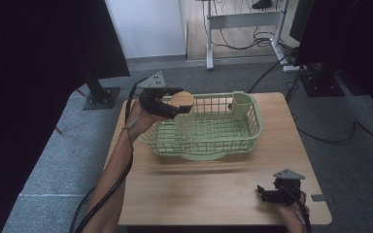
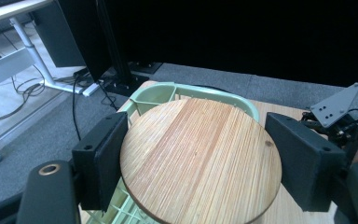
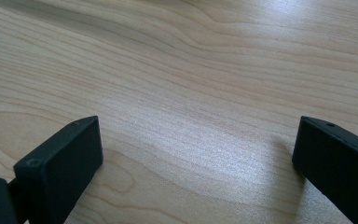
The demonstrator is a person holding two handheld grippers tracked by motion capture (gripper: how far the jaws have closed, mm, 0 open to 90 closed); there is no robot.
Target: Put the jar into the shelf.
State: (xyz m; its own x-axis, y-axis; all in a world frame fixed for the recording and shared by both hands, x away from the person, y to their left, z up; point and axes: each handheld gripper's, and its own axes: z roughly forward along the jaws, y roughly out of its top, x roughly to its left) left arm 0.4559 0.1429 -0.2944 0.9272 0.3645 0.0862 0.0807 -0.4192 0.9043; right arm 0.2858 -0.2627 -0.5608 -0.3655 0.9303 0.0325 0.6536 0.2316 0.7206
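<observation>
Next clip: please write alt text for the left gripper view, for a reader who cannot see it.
The left gripper clamps a round wooden lid by its edges, above a light green plastic basket on a wooden table. The other gripper is at right.

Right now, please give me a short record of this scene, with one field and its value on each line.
left gripper: shut on the round wooden lid, above the basket's left end
right gripper: open, holding nothing, low over the table
basket: green plastic, on the table's far half
cup-like compartment: inside the basket's far right corner
</observation>
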